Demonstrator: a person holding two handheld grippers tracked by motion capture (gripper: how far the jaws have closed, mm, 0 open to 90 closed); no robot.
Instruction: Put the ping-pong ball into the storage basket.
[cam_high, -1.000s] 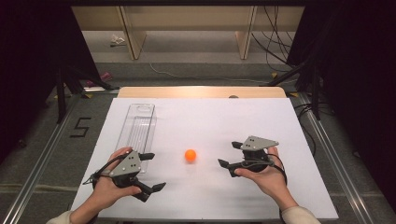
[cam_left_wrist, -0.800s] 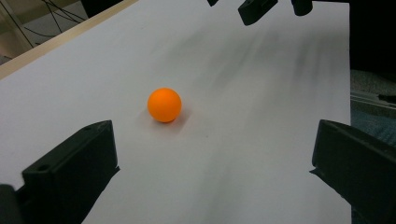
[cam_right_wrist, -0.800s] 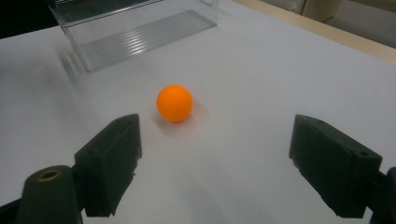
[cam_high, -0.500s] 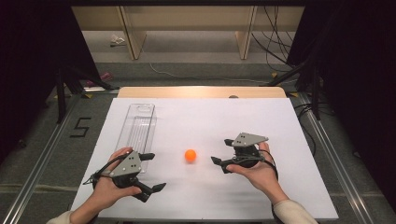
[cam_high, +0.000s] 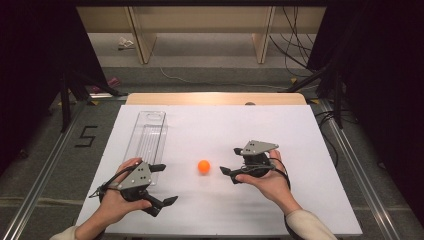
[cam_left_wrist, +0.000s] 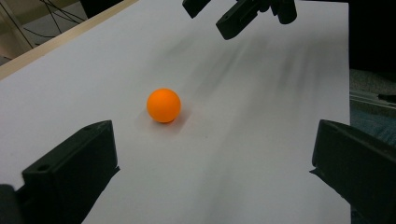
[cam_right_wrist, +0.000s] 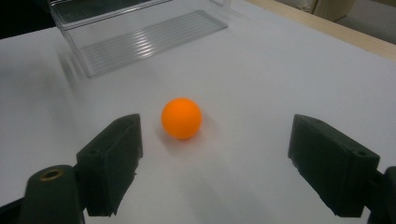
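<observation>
While the orange ball (cam_high: 203, 166) lies free on the white desk (cam_high: 300, 130), it is approached from 3 o'clock by the right gripper (cam_high: 230, 162), fingers spread wide. A short advance is still called for before closing. The left gripper (cam_high: 162, 184), likewise wide, is held at 8 o'clock. Compared with a second earlier, the right gripper is seen nearer the ball.

Each hand-held gripper — left (cam_high: 161, 184) and right (cam_high: 231, 161) — is black, with two blocky jaws, a grey three-cornered plate on top and a thin black cable looping off it. The person's sleeves (cam_high: 305, 225) are pale — cream-coloured cuffs.
</observation>
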